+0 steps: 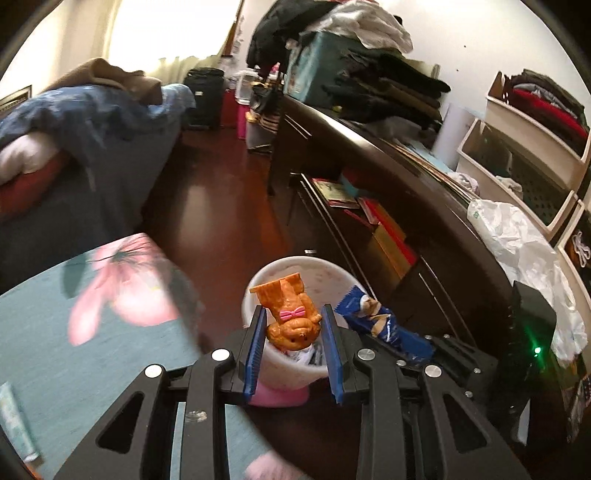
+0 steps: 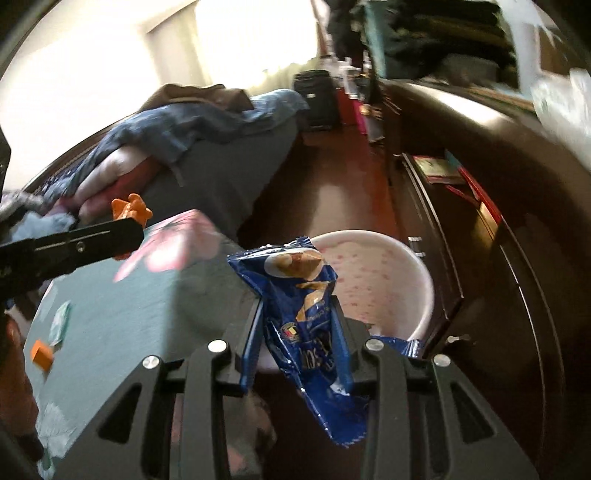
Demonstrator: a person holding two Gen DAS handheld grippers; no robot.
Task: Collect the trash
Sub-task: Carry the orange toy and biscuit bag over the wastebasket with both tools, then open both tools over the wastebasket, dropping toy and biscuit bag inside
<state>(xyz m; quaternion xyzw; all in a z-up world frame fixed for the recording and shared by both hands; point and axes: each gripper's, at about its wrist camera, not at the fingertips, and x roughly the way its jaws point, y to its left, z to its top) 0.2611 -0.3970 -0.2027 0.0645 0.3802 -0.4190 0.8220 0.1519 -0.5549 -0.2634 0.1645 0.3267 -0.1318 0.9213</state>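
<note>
Daylight pours in from a window (image 1: pixel 147 33) at the far end of the room and it's totally blown out, just a white patch in both views. It leaves a bright glare streak on the dark red floor (image 1: pixel 207 199). Near stuff is dimmer, and the dark cabinet (image 2: pixel 517 221) on the right mostly swallows detail. The right wrist view is smeared with motion blur, worst at top right. The left wrist view is sharper, though the floral cloth (image 1: pixel 110 295) is soft. Heavy fisheye bending and black corners on both.
</note>
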